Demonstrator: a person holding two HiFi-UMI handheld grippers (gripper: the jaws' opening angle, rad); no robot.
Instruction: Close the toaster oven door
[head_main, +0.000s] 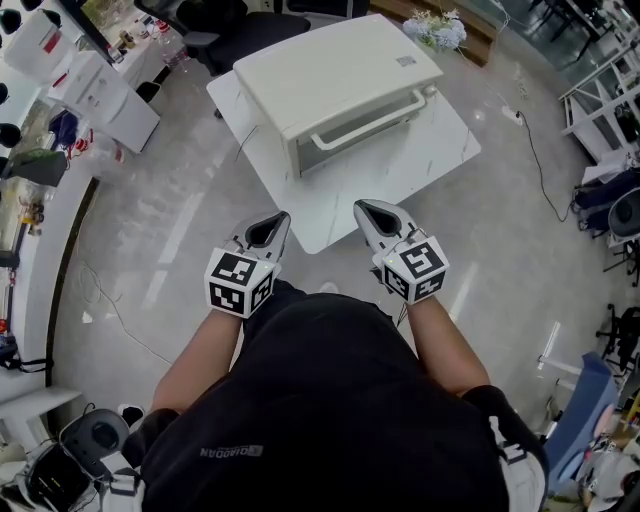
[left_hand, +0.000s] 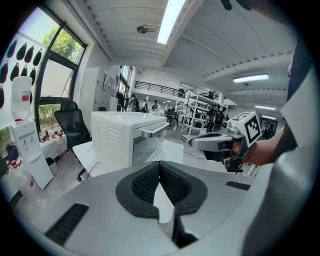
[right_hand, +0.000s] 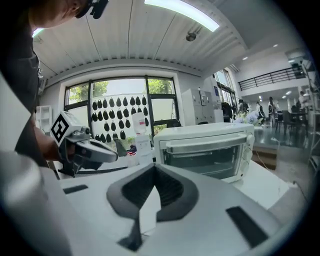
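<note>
Toaster oven (head_main: 330, 75), door (head_main: 365, 132) closed, white table (head_main: 440, 150), pale glossy floor (head_main: 500, 230)

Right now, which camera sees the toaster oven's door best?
The right gripper view: it faces the toaster oven door straight on, showing glass and handle, closed. The head view looks down on the oven's top, with only the handle clear. The left gripper view catches the door nearly edge-on from the side.

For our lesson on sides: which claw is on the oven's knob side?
The right claw, at the head view's right: the oven's knobs sit at that end of its door. The left claw faces the knobless end.
</note>
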